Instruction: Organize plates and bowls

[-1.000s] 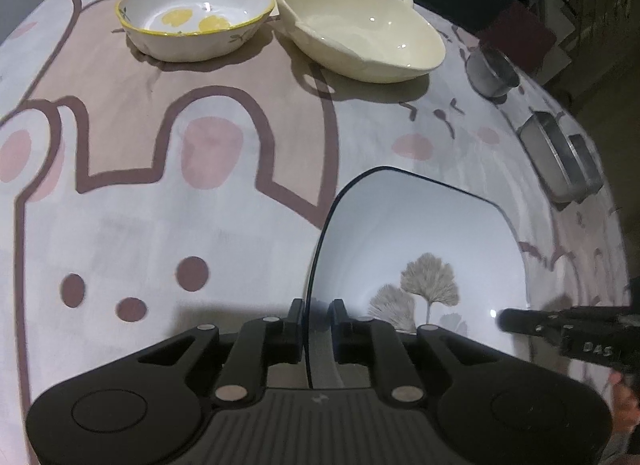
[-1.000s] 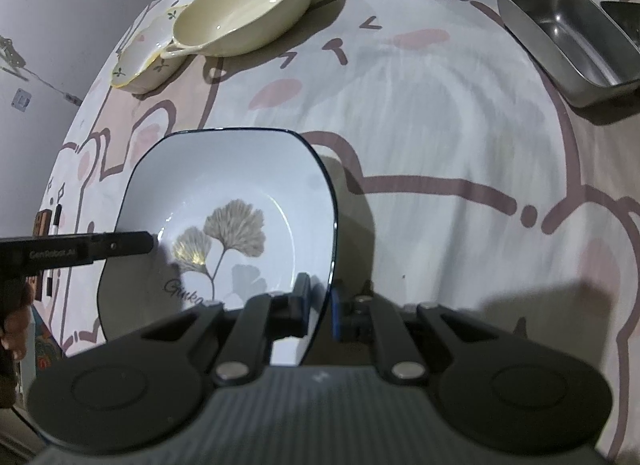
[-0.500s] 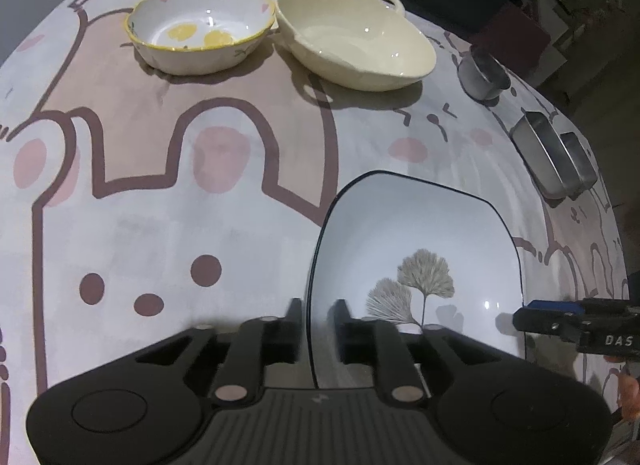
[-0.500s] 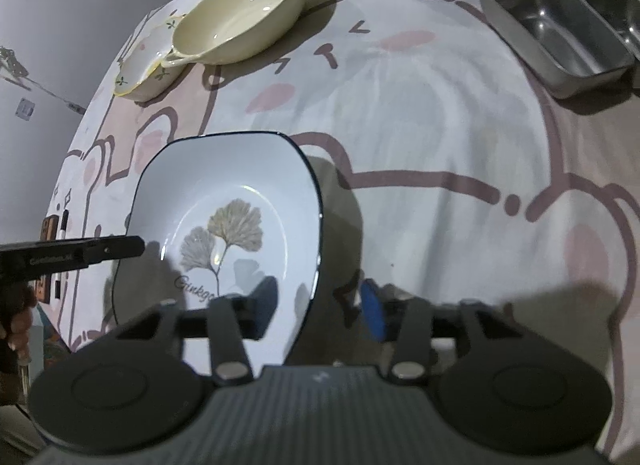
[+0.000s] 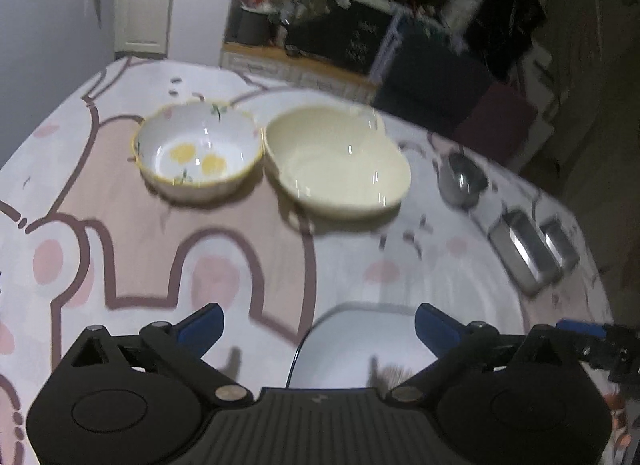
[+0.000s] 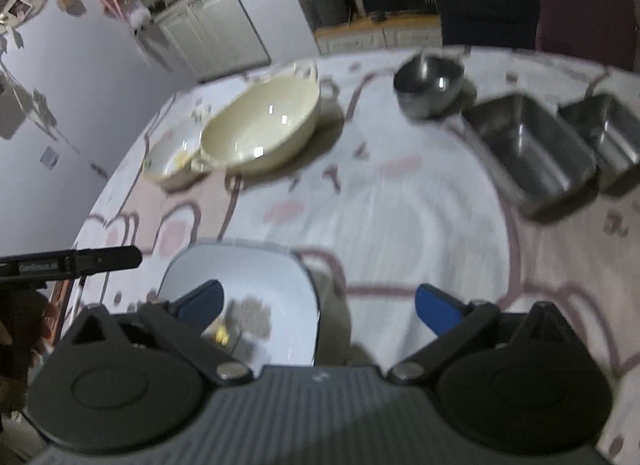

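**Both grippers spread wide over the square plate**

Nearest, the left gripper (image 5: pixel 318 323) has its blue-tipped fingers (image 5: pixel 202 323) wide apart, gripping nothing; the right gripper (image 6: pixel 318 305) is likewise spread and empty. The white square plate (image 6: pixel 260 277) with the dark rim and a ginkgo-leaf print (partly hidden by the gripper body) lies flat on the cartoon-print tablecloth (image 6: pixel 400 233), at about 6 o'clock in both views. Farther out in the left wrist view, at 11 o'clock, sits the yellow-rimmed floral bowl (image 5: pixel 198 155), with the cream handled bowl (image 5: pixel 338 163) just beside it at 12. Toward 2 o'clock stand a small steel bowl (image 5: pixel 462 181) and two steel rectangular trays (image 5: pixel 524 253).
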`<state>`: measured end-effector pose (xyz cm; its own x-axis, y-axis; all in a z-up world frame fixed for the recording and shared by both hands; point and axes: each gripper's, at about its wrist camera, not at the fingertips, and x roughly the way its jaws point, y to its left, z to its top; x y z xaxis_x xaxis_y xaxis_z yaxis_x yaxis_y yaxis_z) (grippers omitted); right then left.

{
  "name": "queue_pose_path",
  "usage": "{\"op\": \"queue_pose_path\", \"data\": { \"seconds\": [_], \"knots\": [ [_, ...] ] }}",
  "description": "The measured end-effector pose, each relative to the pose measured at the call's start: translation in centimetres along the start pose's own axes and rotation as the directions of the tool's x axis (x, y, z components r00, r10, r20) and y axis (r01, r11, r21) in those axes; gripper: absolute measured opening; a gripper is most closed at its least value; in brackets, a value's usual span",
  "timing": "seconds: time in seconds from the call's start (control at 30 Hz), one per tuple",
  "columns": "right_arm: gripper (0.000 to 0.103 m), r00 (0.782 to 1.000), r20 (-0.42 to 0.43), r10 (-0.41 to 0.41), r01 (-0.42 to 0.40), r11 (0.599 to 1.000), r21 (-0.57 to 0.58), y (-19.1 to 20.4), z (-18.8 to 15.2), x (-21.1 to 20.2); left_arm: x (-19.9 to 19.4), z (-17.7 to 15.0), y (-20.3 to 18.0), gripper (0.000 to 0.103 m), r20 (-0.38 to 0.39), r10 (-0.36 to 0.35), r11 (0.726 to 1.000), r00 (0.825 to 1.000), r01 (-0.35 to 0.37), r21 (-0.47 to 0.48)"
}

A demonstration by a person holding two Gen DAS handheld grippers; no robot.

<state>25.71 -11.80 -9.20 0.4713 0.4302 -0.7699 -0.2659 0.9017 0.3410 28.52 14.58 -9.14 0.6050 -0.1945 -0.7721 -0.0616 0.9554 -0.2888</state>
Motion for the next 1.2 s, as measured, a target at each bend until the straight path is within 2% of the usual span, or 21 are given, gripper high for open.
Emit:
{"op": "queue_pose_path", "data": {
  "seconds": [0.17, 0.27, 0.33, 0.5, 0.63, 0.83, 0.9, 1.03, 1.2],
  "knots": [
    [0.103, 0.997, 0.080, 0.007, -0.007, 1.000, 0.000, -0.7, 3.4, 0.7, 1.2, 1.6, -0.3, 0.103, 0.044, -0.003, 0.993, 0.999, 0.008, -0.118],
    [0.103, 0.986, 0.169, 0.006, 0.001, 0.999, -0.041, -1.0, 5.9, 1.4, 2.4, 2.3, -0.8, 0.103, 0.057, -0.009, 0.988, 0.998, 0.017, -0.154],
    [0.103, 0.980, 0.197, -0.005, 0.020, 0.997, -0.071, -1.1, 7.7, 2.2, 3.2, 2.6, -1.0, 0.103, 0.062, -0.009, 0.986, 0.998, 0.020, -0.165],
    [0.103, 0.979, 0.200, 0.031, -0.005, 0.991, -0.131, -1.2, 13.0, 5.3, 5.5, 3.5, -1.3, 0.103, 0.055, -0.019, 0.981, 0.998, 0.030, -0.194],
    [0.103, 0.983, 0.175, 0.049, -0.012, 0.978, -0.206, -0.3, 16.8, 8.5, 6.9, 3.8, -2.0, 0.103, 0.038, -0.012, 0.987, 0.999, 0.018, -0.159],
    [0.102, 0.991, 0.128, 0.034, -0.010, 0.982, -0.186, -0.2, 21.8, 13.6, 8.2, 4.2, -1.7, 0.103, 0.027, -0.003, 0.985, 1.000, 0.007, -0.175],
    [0.098, 0.993, 0.113, 0.044, -0.027, 0.989, -0.143, -0.3, 23.2, 15.5, 8.4, 4.5, -1.4, 0.103, 0.031, -0.007, 0.982, 1.000, 0.013, -0.187],
    [0.067, 0.994, 0.079, 0.069, -0.066, 0.997, -0.045, -0.9, 25.3, 19.7, 8.2, 4.6, -0.8, 0.103, 0.039, -0.023, 0.978, 0.999, 0.031, -0.206],
    [0.038, 0.999, 0.037, 0.015, -0.012, 0.995, -0.094, 0.0, 26.5, 23.8, 8.0, 4.5, 0.3, 0.103, 0.062, -0.042, 0.966, 0.997, 0.056, -0.252]
  ]
}}
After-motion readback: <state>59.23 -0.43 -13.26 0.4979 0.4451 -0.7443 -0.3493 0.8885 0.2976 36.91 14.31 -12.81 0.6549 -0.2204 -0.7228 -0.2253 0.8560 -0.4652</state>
